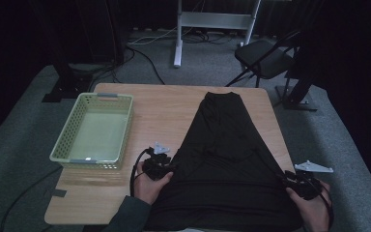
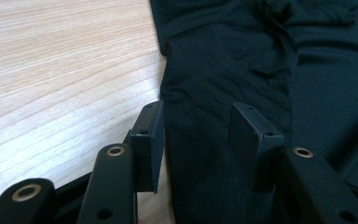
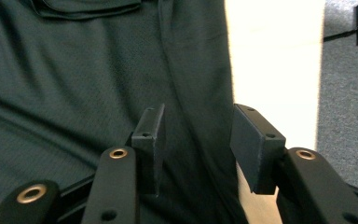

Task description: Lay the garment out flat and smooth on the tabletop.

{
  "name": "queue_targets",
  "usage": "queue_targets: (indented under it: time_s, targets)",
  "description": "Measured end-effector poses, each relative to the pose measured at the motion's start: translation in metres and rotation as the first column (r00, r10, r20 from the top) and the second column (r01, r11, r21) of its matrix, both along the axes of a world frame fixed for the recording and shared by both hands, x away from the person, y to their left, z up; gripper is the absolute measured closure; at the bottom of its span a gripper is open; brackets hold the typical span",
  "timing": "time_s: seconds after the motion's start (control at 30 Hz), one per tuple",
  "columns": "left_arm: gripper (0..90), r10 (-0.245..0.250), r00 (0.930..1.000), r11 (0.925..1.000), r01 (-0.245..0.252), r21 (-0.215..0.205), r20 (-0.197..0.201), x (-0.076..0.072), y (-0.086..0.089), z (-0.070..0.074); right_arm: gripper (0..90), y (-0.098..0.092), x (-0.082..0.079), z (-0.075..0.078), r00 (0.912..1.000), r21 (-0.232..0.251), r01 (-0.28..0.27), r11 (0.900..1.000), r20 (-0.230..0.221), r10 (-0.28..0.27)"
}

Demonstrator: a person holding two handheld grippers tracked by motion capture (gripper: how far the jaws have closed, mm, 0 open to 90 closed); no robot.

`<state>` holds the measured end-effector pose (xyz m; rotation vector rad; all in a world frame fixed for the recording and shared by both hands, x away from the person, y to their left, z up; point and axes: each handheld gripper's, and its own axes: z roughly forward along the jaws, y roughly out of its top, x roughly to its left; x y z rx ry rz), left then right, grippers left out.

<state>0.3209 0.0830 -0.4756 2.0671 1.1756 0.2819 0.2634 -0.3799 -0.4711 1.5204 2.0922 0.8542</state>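
Black garment [image 1: 227, 159] lies flat on wooden table [image 1: 169, 113], long axis running away from person, wide hem nearest. Left gripper [image 1: 166, 166] at garment's left edge, right gripper [image 1: 290, 180] at right edge, each hand equally near own side. Both jaws parted, fabric edge between the pads, nothing pinched. Green basket [image 1: 95, 131] stands left, apart.

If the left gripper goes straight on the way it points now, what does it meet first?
Most likely the black cloth: the left gripper stands open over its edge, and the cloth fills the line ahead. How high it hovers is unclear.
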Motion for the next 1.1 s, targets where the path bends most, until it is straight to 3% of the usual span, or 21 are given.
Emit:
queue_targets:
  time_s: [0.23, 0.5, 0.67, 0.73, 0.83, 0.9, 1.03, 1.1]
  targets:
    - [81.8, 0.044, 0.9988, 0.9981, -0.045, 0.042, 0.021, -0.008, 0.010, 0.000, 56.4, 0.014, 0.007, -0.006, 0.9996, -0.019, -0.029, 0.999, 0.005, 0.029]
    - [88.2, 0.057, 0.9984, 0.9981, -0.057, 0.023, 0.001, -0.024, 0.028, 0.000, 58.0, 0.021, 0.002, -0.006, 0.9972, -0.030, -0.074, 0.997, -0.001, 0.074]
    - [87.3, 0.033, 0.9993, 0.9994, -0.032, 0.016, -0.017, -0.036, 0.031, 0.000, 61.8, 0.014, -0.003, -0.005, 0.9979, -0.032, -0.064, 0.997, -0.007, 0.064]
    - [81.3, 0.024, 0.9995, 0.9997, -0.024, 0.006, -0.020, -0.036, 0.030, 0.001, 63.2, 0.010, -0.006, -0.005, 0.9982, -0.033, -0.060, 0.998, -0.011, 0.059]
    - [69.5, 0.017, 0.9999, 0.9995, -0.017, -0.028, -0.003, -0.030, 0.024, 0.004, 63.0, 0.005, -0.006, -0.003, 0.9990, -0.034, -0.040, 0.999, -0.024, 0.039]
    - [64.0, -0.003, 0.9995, 0.9986, 0.005, -0.052, 0.030, -0.025, 0.016, 0.010, 60.2, 0.003, -0.005, -0.002, 0.9993, -0.032, -0.028, 0.999, -0.024, 0.027]
    - [60.1, -0.048, 0.9973, 0.9960, 0.052, -0.073, 0.055, -0.014, -0.002, 0.019, 56.8, 0.001, 0.001, 0.001, 1.0000, -0.013, -0.003, 1.000, 0.006, 0.003]
    - [58.9, -0.067, 0.9968, 0.9927, 0.070, -0.098, 0.043, -0.007, -0.011, 0.021, 55.4, 0.000, 0.009, 0.003, 0.9998, 0.008, 0.005, 1.000, 0.020, -0.006]
